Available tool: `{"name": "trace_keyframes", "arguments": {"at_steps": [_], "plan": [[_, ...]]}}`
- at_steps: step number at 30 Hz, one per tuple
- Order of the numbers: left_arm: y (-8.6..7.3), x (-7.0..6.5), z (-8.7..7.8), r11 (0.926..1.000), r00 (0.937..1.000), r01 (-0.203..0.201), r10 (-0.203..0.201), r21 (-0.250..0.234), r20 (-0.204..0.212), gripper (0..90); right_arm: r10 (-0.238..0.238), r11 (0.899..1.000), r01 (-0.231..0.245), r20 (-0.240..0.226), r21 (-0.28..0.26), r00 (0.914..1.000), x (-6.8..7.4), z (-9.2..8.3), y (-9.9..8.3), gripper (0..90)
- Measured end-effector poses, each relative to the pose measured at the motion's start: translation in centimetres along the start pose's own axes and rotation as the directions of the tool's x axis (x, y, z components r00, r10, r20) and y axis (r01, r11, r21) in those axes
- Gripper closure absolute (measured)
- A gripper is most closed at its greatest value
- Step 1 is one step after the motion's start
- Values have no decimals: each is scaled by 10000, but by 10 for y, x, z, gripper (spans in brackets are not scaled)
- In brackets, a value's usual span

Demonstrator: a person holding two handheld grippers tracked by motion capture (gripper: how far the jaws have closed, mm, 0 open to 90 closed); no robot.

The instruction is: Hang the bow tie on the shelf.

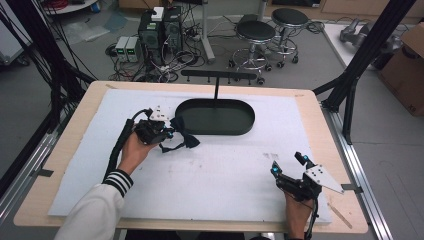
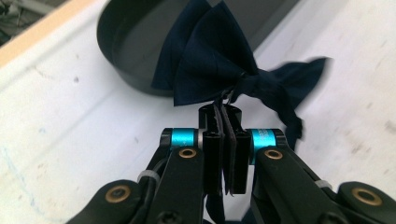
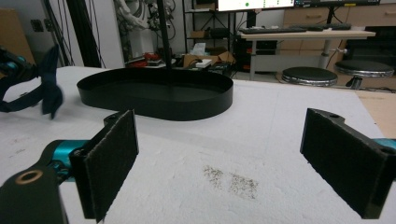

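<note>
Where the high view looks down, a white sheet (image 1: 210,170) covers most of a wooden table (image 1: 60,150). Left gripper (image 1: 167,134) sits toward the sheet's left side, jaws clamped on a dark bow tie (image 1: 182,140), just beside the left end of a black oval tray (image 1: 215,117) near the far edge. Right gripper (image 1: 288,166) rests near the near right corner, jaws apart, well apart from tray and tie. Wide bare sheet lies between the two grippers. Floor beyond the far edge carries stools (image 1: 256,32), computer cases and cables.

Left gripper view: jaws together on the bow tie (image 2: 219,60) at its knot; tray wall (image 2: 126,74) close behind, one wing overlapping it.

Right gripper view: pads (image 3: 109,163) wide apart over bare sheet with a dark speckled smudge (image 3: 231,179); tray (image 3: 154,100) ahead, bow tie (image 3: 46,84) at far left.
</note>
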State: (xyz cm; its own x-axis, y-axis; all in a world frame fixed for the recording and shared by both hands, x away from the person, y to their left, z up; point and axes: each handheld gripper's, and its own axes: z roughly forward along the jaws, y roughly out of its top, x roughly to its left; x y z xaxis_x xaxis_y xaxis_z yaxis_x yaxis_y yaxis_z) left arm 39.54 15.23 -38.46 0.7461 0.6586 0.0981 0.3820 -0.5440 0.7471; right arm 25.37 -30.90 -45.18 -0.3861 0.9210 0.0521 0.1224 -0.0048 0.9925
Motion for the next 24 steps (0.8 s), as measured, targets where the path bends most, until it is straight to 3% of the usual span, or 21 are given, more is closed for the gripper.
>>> {"name": "trace_keyframes", "arguments": {"at_steps": [5,9,13,22,24], "plan": [[3,3,-8,9933,9990,412,-391,-1079,214,875,3,10000,-3,-1,-1,10000,0,0,0,104],[7,5,-18,9647,9947,976,-868,-2445,547,876,8,10000,-8,-2,-1,10000,0,0,0,104],[9,7,-25,9343,9922,1229,-1086,-3346,613,876,-1,10000,1,1,2,10000,0,0,0,104],[11,9,-30,9091,9895,1444,-1292,-3908,651,877,6,10000,-6,18,30,10000,0,0,0,104],[12,9,-30,9087,9897,1427,-1280,-3923,636,878,12,10000,-12,23,27,10000,0,0,0,104]]}}
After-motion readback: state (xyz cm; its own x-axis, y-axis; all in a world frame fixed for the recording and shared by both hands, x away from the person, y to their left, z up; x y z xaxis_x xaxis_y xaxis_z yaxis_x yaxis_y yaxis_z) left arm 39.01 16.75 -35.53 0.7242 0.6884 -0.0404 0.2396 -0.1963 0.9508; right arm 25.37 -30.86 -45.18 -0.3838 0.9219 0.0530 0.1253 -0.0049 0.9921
